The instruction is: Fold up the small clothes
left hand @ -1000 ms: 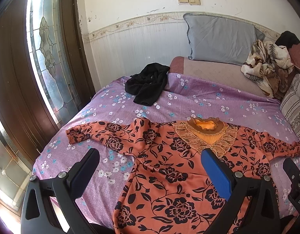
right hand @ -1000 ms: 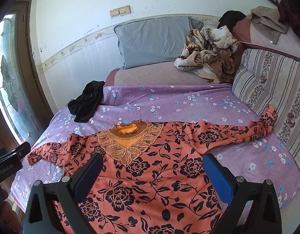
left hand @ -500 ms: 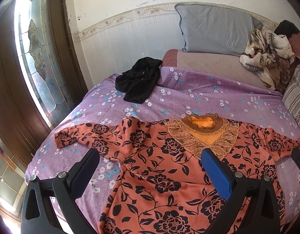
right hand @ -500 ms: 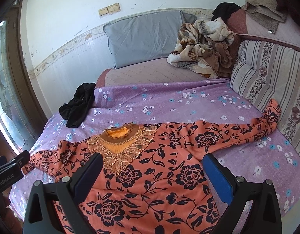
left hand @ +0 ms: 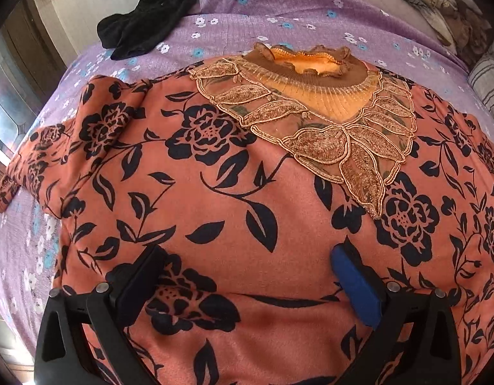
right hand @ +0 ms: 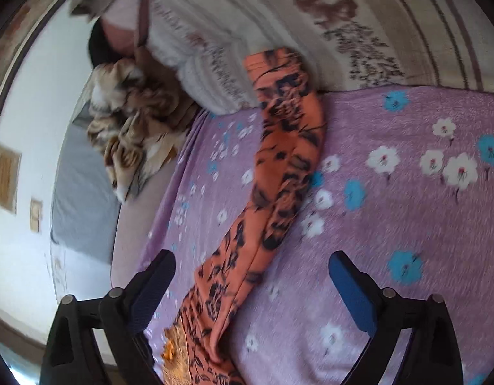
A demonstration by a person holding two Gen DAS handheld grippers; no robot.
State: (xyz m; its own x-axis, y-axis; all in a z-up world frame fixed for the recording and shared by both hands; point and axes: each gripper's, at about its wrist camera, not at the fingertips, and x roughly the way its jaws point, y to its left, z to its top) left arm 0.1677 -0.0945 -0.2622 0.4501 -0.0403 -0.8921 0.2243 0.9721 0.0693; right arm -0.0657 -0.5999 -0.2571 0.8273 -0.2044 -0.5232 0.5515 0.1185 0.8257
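Note:
An orange top with black flowers (left hand: 234, 192) lies spread flat on the purple flowered bedspread (left hand: 279, 9). Its gold lace collar (left hand: 314, 112) points to the far side. My left gripper (left hand: 247, 266) is open, low over the top's chest, fingers apart on either side of the fabric. In the right wrist view, rolled sideways and blurred, the top's right sleeve (right hand: 279, 173) runs across the bedspread (right hand: 407, 211) toward a striped cushion. My right gripper (right hand: 251, 272) is open, jaws astride the sleeve near the shoulder, holding nothing.
A black garment (left hand: 147, 16) lies on the bed's far left. A crumpled brown-and-cream blanket (right hand: 134, 125) and a grey pillow (right hand: 83, 205) sit at the bed head. The striped cushion (right hand: 311, 22) borders the right side. The bed's left edge drops off by a glass door.
Both grippers have dropped close to the top. The left moved in over the chest. The right swung right and rolled sideways over the right sleeve.

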